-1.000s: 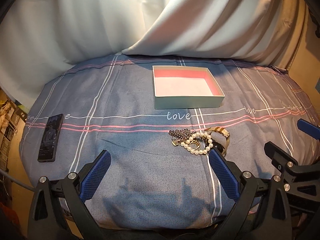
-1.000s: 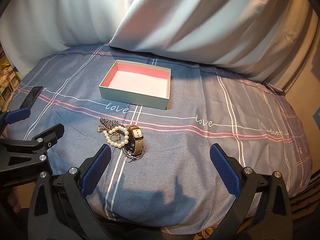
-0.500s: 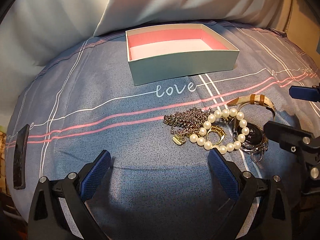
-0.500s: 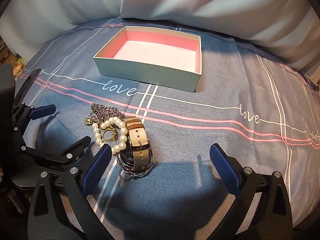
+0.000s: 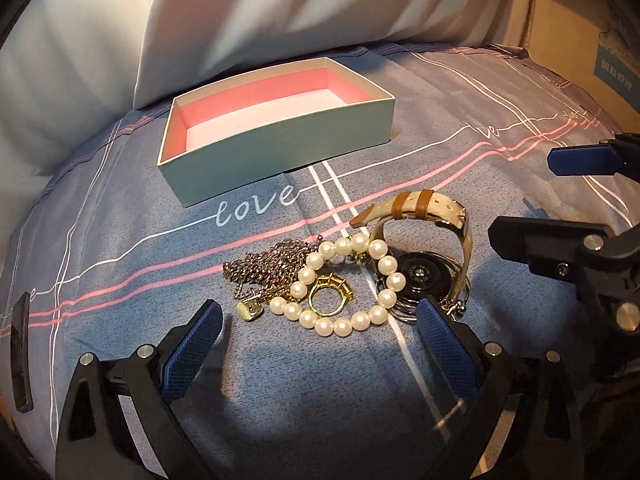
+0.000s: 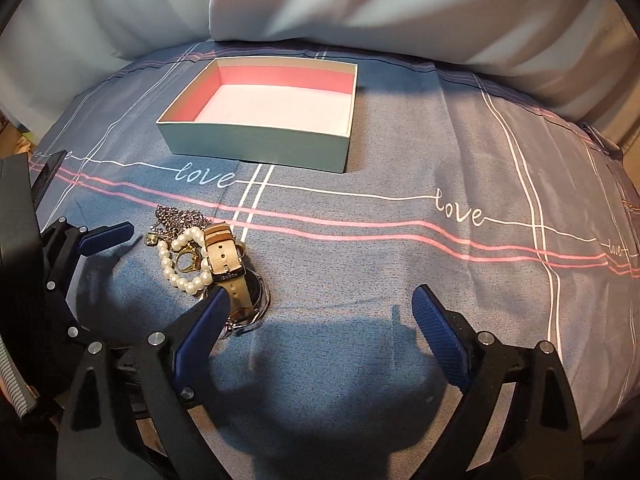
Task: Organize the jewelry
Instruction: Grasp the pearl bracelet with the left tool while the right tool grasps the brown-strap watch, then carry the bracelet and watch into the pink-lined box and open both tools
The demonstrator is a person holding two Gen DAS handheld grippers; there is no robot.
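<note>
Left wrist view: my left gripper [image 5: 318, 330] is open, nothing between its pads, low over the bed [image 5: 400, 380], w/ the jewelry pile just ahead. Pearl bracelet [image 5: 348, 284] sits nearest, looped around a gold ring [image 5: 330, 294]; silver chain [image 5: 268, 266] w/ a small gold charm [image 5: 250, 311] lies to its left, touching. Watch [image 5: 424, 240] w/ beige strap stands on edge at the pile's right, over some metal rings. Right gripper [image 6: 320, 320] is also open, jaws just been closing a little, nothing between them; its left pad is right by the watch. Box [image 5: 280, 152], teal outside, pink inside, sits beyond the pile, apart from it. Dark phone [image 5: 20, 352] lies at far left; white pillows [image 5: 300, 12] behind.
</note>
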